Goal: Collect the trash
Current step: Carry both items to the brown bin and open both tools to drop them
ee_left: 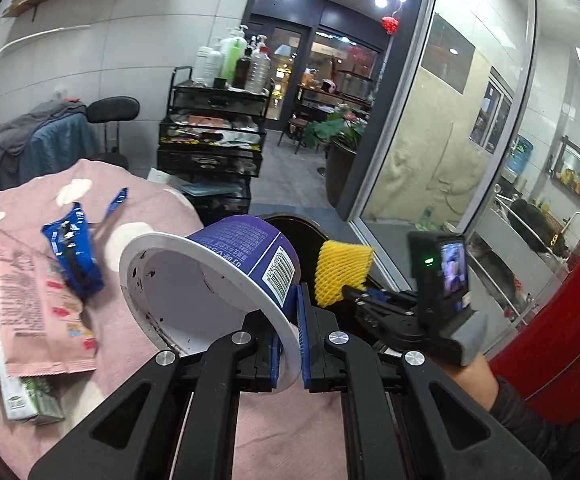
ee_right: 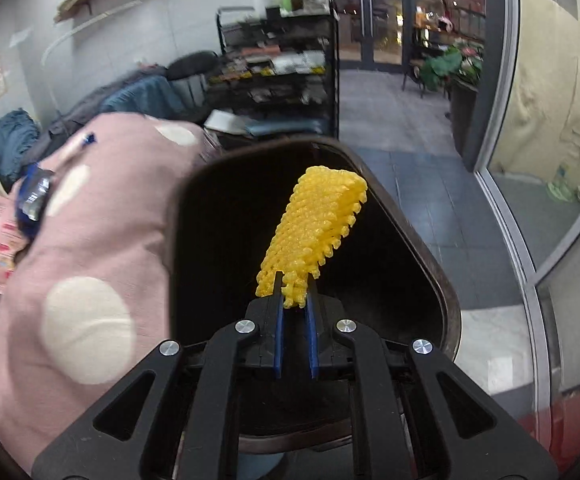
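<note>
My left gripper (ee_left: 290, 328) is shut on the rim of an empty purple and white paper cup (ee_left: 218, 276), tilted on its side above the pink table edge. My right gripper (ee_right: 294, 312) is shut on a yellow foam fruit net (ee_right: 317, 228) and holds it over the open black trash bin (ee_right: 218, 240). The right gripper (ee_left: 349, 294) with the net (ee_left: 341, 268) also shows in the left wrist view, just right of the cup, with the bin (ee_left: 305, 228) behind it.
On the pink spotted tablecloth (ee_left: 34, 200) lie a blue wrapper (ee_left: 72, 248), a pink snack bag (ee_left: 38, 304), a green carton (ee_left: 30, 400) and crumpled tissues. A black shelf cart (ee_left: 214, 136) stands behind the table. A glass wall (ee_left: 449, 140) is at the right.
</note>
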The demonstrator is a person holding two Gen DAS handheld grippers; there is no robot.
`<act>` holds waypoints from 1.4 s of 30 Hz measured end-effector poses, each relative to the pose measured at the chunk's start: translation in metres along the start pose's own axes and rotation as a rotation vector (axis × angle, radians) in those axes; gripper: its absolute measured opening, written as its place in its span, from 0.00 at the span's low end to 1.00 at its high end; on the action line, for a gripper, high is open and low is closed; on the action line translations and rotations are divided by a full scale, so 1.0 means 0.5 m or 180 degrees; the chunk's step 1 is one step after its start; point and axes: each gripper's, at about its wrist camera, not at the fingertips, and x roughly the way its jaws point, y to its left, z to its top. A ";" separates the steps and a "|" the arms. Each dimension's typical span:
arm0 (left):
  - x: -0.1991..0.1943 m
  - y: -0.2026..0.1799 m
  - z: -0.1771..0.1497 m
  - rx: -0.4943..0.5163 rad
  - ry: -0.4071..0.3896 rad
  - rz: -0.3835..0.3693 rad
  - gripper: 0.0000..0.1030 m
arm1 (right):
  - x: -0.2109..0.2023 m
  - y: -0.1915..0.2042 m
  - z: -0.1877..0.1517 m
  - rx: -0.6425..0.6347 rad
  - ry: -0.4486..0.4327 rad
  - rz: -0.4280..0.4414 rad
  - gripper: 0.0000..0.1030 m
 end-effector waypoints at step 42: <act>0.345 -0.170 0.038 0.0357 0.1249 -0.0318 0.58 | -0.155 -0.241 -0.075 0.1171 -0.0569 -0.0833 0.84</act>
